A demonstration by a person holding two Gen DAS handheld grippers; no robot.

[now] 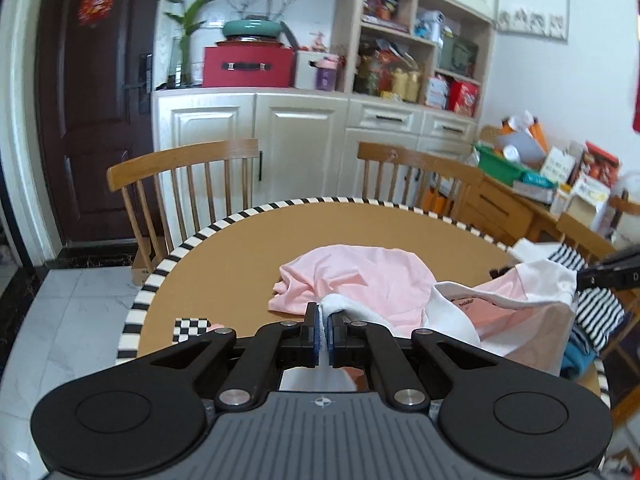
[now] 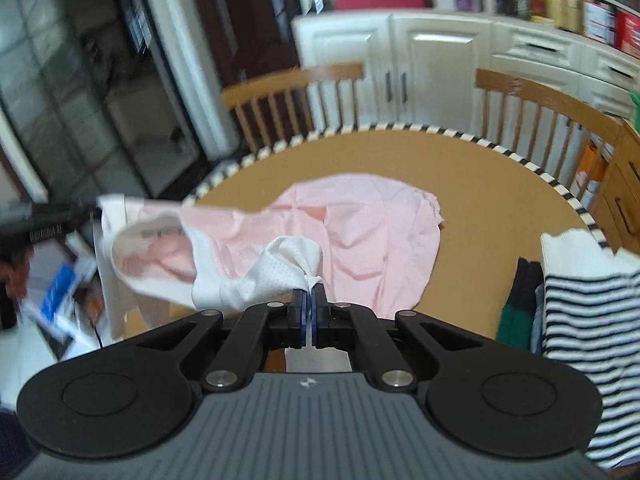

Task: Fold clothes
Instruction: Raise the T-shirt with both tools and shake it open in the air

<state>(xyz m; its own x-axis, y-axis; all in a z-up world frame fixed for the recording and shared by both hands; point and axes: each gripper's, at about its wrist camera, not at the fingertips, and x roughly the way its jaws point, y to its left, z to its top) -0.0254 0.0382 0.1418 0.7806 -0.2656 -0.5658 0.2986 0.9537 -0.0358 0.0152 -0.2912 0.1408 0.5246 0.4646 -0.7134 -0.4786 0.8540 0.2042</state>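
A pink and white garment (image 1: 360, 280) lies partly on the round brown table (image 1: 240, 248), its near end lifted off it. My left gripper (image 1: 324, 320) is shut on a white edge of that garment. My right gripper (image 2: 308, 300) is shut on another white edge of the same garment (image 2: 360, 232), which stretches leftward in the air to the left gripper (image 2: 44, 220). In the left wrist view the right gripper (image 1: 612, 270) shows at the right edge, holding the raised cloth. The far part of the garment rests crumpled on the table.
A pile of clothes with a black-and-white striped top (image 2: 584, 320) sits at the table's right edge; it also shows in the left wrist view (image 1: 592, 304). Two wooden chairs (image 1: 188, 176) (image 1: 420, 176) stand behind the table. White cabinets (image 1: 300, 140) and a cluttered side table (image 1: 540, 184) lie beyond.
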